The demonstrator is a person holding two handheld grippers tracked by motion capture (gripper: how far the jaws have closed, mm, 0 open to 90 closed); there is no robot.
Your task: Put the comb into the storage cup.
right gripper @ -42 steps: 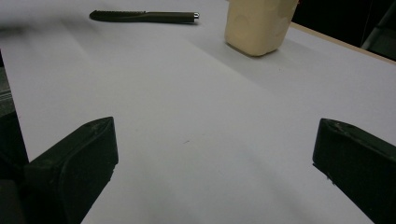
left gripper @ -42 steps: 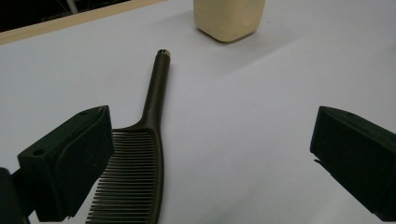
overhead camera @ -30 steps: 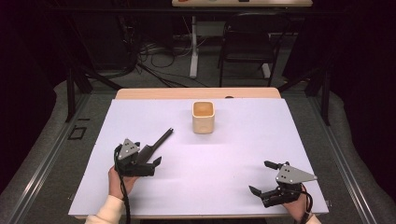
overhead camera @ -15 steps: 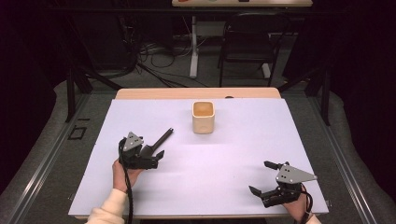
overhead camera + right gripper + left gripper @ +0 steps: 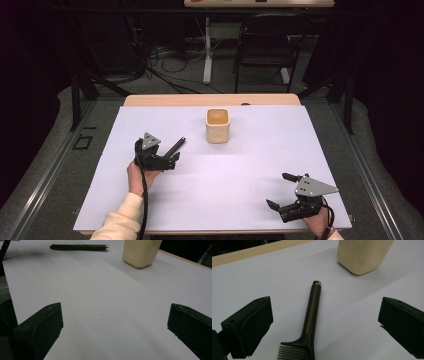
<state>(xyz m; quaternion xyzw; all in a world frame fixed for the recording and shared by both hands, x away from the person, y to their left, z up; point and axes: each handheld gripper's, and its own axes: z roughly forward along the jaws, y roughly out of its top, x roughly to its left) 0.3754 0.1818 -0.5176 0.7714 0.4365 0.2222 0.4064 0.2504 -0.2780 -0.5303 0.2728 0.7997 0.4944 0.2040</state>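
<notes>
Nearest to us, our right gripper point(image 5: 282, 192) rests low on the pale lilac sheet point(image 5: 250, 170) that covers the table, near its front right corner. Its jaws stand wide apart with nothing between them. The sheet is smooth and matt, almost without a crease.

Further in and to the left, our left gripper point(image 5: 172, 159) sits over the toothed end of a dark comb point(image 5: 312, 312). Its jaws are spread wide as well, one on each side of the comb and touching neither the handle nor the teeth, so it holds nothing. The comb lies flat on the sheet. It has a long round handle, slightly glossy, ending in a small metal cap, and fine straight teeth at the near end. The handle points away towards the cup.

Beyond the comb, just past its capped end and a little to the right, stands a cream cup point(image 5: 218, 125), upright, squarish with rounded corners and a dull, slightly uneven surface.

Behind the sheet a strip of light wood tabletop point(image 5: 165, 100) shows. Past that the room is dark, with grey carpet point(image 5: 45, 150), tangled cables point(image 5: 165, 62) on the floor, a white table leg point(image 5: 207, 50) and a black chair point(image 5: 262, 50).
</notes>
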